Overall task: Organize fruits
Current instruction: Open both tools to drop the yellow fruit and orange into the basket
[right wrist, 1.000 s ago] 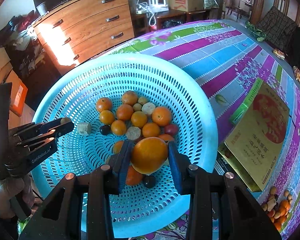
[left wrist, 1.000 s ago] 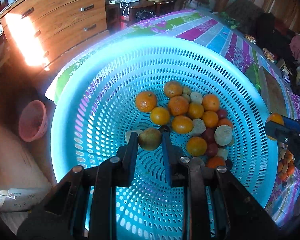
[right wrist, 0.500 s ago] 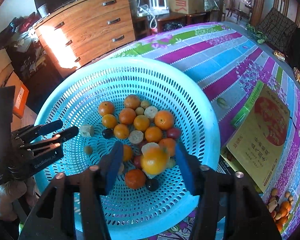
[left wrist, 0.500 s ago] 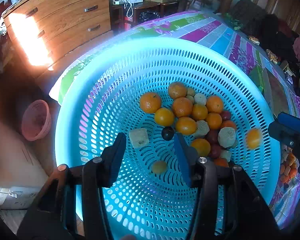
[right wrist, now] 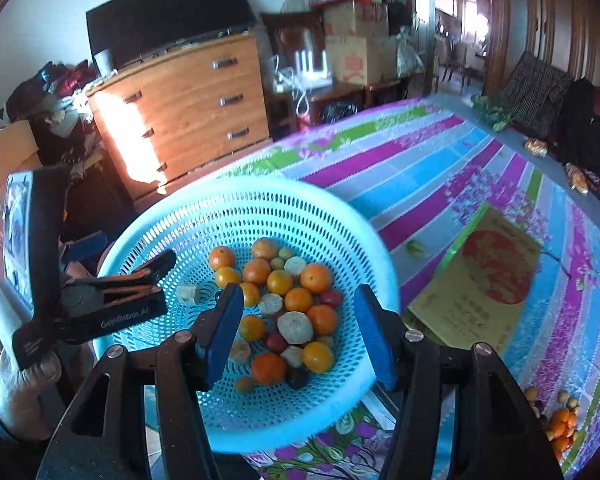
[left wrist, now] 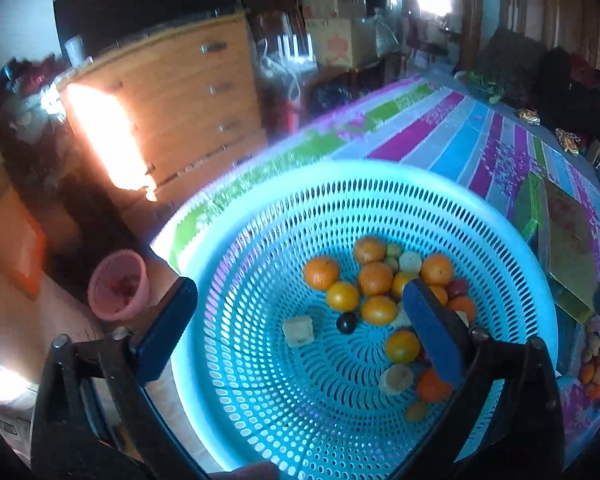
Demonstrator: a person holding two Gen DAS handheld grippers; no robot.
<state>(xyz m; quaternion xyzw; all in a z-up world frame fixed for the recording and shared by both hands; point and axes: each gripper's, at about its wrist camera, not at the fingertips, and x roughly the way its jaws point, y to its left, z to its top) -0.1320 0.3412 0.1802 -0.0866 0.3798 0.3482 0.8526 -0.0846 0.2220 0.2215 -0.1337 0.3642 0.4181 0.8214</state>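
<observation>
A big light-blue perforated basket [left wrist: 260, 240] [right wrist: 340, 240] sits on the striped tablecloth and holds several oranges [right wrist: 316, 278], pale peeled pieces [right wrist: 296, 326] and dark red fruits [right wrist: 276, 342]. My left gripper [left wrist: 300, 312] hangs over the basket's near side with its jaws opening wide and nothing pressed between them. The right wrist view shows that left gripper [right wrist: 132, 268] at the basket's left rim, carried by a hand [right wrist: 24, 384]. My right gripper [right wrist: 298, 320] hovers above the fruit heap; its jaws are opening and grip nothing. A yellow-orange fruit [right wrist: 318, 356] lies loose below it.
A yellow and red flat box [right wrist: 488, 280] lies on the tablecloth [right wrist: 420, 160] right of the basket. More small fruit [right wrist: 560, 420] is piled at the near right. A wooden dresser [right wrist: 188, 112] stands behind, and a pink basket [left wrist: 118, 286] sits on the floor.
Both grippers have let go: the left dropped a small greenish fruit, the right an orange, into the basket. Both have opened, risen and tipped up from the fruit.
</observation>
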